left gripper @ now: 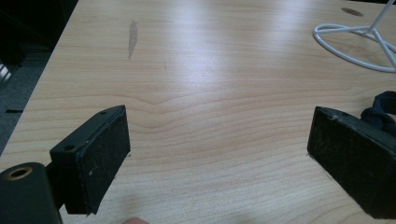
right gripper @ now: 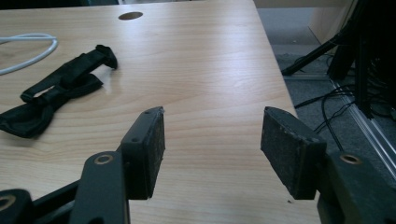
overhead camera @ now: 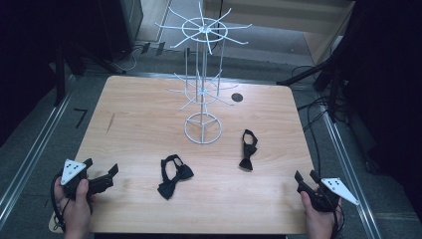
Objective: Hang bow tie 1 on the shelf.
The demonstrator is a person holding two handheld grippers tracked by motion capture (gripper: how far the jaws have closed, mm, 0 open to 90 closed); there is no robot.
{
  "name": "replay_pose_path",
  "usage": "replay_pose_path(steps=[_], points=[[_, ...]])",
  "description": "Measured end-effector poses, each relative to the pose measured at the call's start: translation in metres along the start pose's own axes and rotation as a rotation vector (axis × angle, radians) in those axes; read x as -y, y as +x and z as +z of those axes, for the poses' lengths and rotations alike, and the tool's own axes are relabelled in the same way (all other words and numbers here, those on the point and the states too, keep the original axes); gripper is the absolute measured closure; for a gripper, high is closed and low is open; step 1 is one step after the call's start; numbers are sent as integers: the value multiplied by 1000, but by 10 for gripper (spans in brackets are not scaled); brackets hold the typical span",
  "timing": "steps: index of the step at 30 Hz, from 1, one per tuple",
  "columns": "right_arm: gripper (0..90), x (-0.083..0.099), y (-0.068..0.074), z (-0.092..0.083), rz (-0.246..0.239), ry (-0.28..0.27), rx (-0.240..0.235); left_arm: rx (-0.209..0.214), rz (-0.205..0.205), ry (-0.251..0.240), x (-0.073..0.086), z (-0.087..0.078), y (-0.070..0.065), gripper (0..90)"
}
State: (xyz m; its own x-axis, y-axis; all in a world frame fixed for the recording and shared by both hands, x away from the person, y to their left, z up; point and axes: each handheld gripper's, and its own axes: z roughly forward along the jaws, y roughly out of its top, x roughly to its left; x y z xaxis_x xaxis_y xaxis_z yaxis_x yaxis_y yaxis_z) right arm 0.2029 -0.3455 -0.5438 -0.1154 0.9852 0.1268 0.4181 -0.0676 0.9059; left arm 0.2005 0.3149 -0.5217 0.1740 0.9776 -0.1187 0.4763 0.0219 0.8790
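With the left gripper [overhead camera: 102, 180] and right gripper [overhead camera: 307, 183] both spread and empty at the surface [overhead camera: 139, 129] near corners, either black bow tie [overhead camera: 174, 177] [overhead camera: 247, 149] lying flat by the white wire rack [overhead camera: 203, 74] could slide away or snag by its thin strap.

Dim surroundings, overhead light glaring softly off the table [left gripper: 201, 70]; all views slightly soft, shadows faint.
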Motion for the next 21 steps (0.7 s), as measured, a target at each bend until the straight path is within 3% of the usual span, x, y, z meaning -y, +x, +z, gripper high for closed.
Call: replay_pose_path(steps=[8, 14, 21], points=[[428, -6, 23, 3, -43, -9, -35, -3, 13, 13, 1, 1, -2, 67], [435, -10, 51, 6, -79, -3, -83, -13, 24, 17, 1, 3, -4, 67], [475, -16, 69, 8, -67, 4, -128, -5, 21, 37, 0, 5, -4, 67]])
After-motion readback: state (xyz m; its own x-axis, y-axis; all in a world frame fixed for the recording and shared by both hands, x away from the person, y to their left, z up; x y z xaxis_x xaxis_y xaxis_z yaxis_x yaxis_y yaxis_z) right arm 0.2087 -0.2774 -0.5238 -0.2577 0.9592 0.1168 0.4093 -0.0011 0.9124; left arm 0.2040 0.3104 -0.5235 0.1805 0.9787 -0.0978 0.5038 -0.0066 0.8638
